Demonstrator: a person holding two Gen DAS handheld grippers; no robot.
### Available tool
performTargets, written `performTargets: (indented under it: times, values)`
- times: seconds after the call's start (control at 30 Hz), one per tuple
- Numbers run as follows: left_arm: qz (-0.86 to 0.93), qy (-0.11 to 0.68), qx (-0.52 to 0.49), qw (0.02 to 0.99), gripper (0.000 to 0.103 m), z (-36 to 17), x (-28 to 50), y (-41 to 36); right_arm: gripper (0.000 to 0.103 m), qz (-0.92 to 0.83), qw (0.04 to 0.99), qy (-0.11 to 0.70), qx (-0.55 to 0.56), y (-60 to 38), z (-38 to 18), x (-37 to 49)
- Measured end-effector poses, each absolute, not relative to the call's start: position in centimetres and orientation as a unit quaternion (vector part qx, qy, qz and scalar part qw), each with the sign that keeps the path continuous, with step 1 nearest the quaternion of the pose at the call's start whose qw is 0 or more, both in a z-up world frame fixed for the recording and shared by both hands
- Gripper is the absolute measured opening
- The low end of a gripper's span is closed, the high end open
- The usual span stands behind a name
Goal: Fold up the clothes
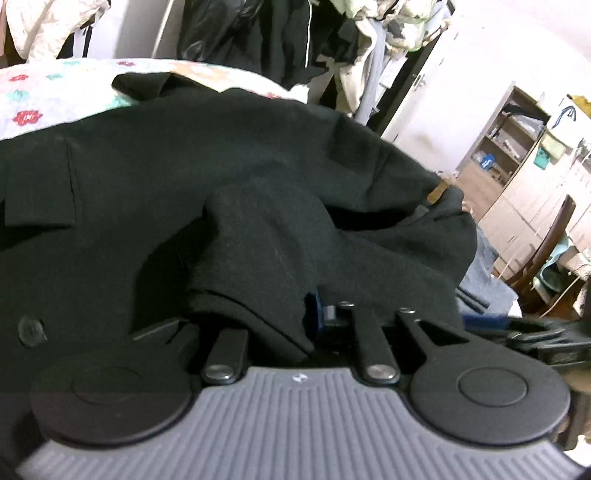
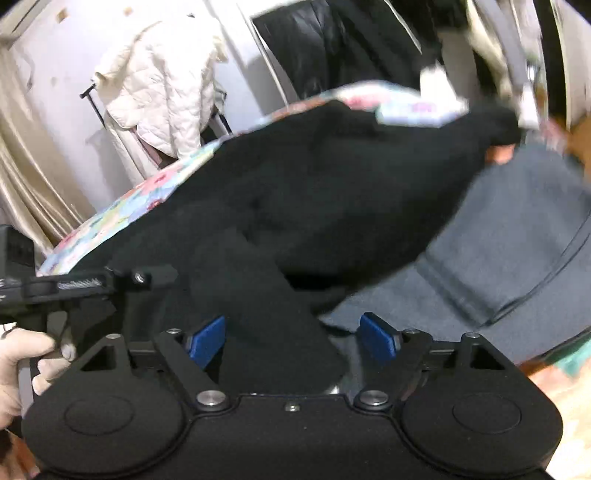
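A black coat [image 1: 184,166] lies spread over a bed with a floral quilt [image 1: 44,92]; a pocket flap and a button show on its left. A fold of the coat drapes over my left gripper [image 1: 314,314], which is shut on the cloth, with only one blue pad [image 1: 317,310] showing. In the right wrist view the same coat [image 2: 332,192] is blurred. A strip of it runs down between the blue pads [image 2: 207,339] of my right gripper [image 2: 291,338], which stands open around it. The left gripper [image 2: 140,277] and the hand [image 2: 22,362] holding it appear at the left.
A white quilted jacket [image 2: 159,85] and dark clothes [image 1: 258,33] hang behind the bed. The person's grey-blue garment [image 2: 517,240] fills the right side. Shelves and cupboards [image 1: 517,147] stand at the far right, beside a chair [image 1: 546,251].
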State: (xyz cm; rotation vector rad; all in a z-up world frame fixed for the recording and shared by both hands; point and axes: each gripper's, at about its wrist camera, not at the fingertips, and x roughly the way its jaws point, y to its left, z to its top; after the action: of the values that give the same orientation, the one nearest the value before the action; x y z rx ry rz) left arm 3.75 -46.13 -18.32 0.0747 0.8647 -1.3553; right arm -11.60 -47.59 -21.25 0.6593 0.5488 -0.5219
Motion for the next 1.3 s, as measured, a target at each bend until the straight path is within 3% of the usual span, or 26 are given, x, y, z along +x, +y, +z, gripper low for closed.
performTargets:
  times: [0.03,0.07,0.1,0.17,0.27,0.37,0.4,0.47,0.63,0.73,0.77,0.97,1.13,1.17,1.2,1.3]
  values:
    - [-0.604,0.387,0.027,0.696,0.030,-18.1,4.1,-45.8,0.077,-0.233,0.876,0.260,0.332,-47.7,-21.8,-11.5]
    - [-0.602,0.387,0.024,0.698,0.033,-17.9,4.5,-45.4,0.064,-0.216,0.878,0.252,0.345,-47.4,-22.0,-11.6]
    - [-0.600,0.388,0.023,0.700,0.036,-17.7,5.0,-45.0,0.041,-0.199,0.879,0.245,0.357,-47.1,-22.1,-11.6]
    - [-0.592,0.383,0.030,0.708,0.044,-16.8,5.5,-43.9,0.012,-0.183,0.880,0.242,0.366,-46.0,-21.6,-11.8]
    - [-0.572,0.338,0.058,0.745,0.059,-15.0,5.6,-42.0,0.012,-0.175,0.886,0.243,0.355,-43.9,-19.9,-12.4]
    - [-0.557,0.200,0.072,0.803,0.064,-13.4,5.2,-39.6,0.012,-0.155,0.889,0.206,0.377,-42.8,-17.8,-13.1]
    - [-0.561,0.149,0.071,0.811,0.078,-13.1,5.1,-38.7,0.012,-0.149,0.888,0.186,0.392,-42.9,-17.1,-13.2]
    - [-0.584,0.136,0.054,0.799,0.091,-13.0,5.9,-37.9,0.012,-0.141,0.882,0.155,0.423,-43.5,-16.0,-13.0]
    - [-0.676,0.191,0.017,0.712,0.092,-13.5,6.5,-38.0,0.012,-0.115,0.869,0.113,0.468,-46.1,-13.6,-10.7]
    - [-0.733,0.138,0.042,0.665,0.097,-13.2,4.4,-38.2,0.012,-0.089,0.859,0.095,0.495,-48.2,-12.8,-8.2]
    - [-0.740,0.111,0.058,0.660,0.103,-13.4,3.4,-38.3,0.012,-0.081,0.855,0.092,0.504,-48.6,-12.7,-7.5]
    - [-0.653,0.069,0.148,0.739,0.103,-16.7,0.8,-42.1,0.012,-0.102,0.875,0.139,0.452,-48.2,-12.2,-6.6]
    - [-0.563,0.145,0.128,0.803,0.099,-18.5,4.1,-43.5,0.015,-0.133,0.893,0.191,0.385,-47.3,-11.8,-6.4]
    - [-0.555,0.169,0.108,0.807,0.087,-18.6,5.1,-43.2,0.019,-0.139,0.896,0.201,0.371,-47.2,-11.7,-6.4]
    - [-0.548,0.194,0.084,0.809,0.068,-18.5,6.3,-42.7,0.026,-0.145,0.898,0.211,0.358,-47.0,-11.6,-6.4]
    - [-0.532,0.243,0.021,0.811,0.044,-18.2,9.1,-41.4,0.053,-0.163,0.904,0.240,0.315,-46.5,-11.3,-6.3]
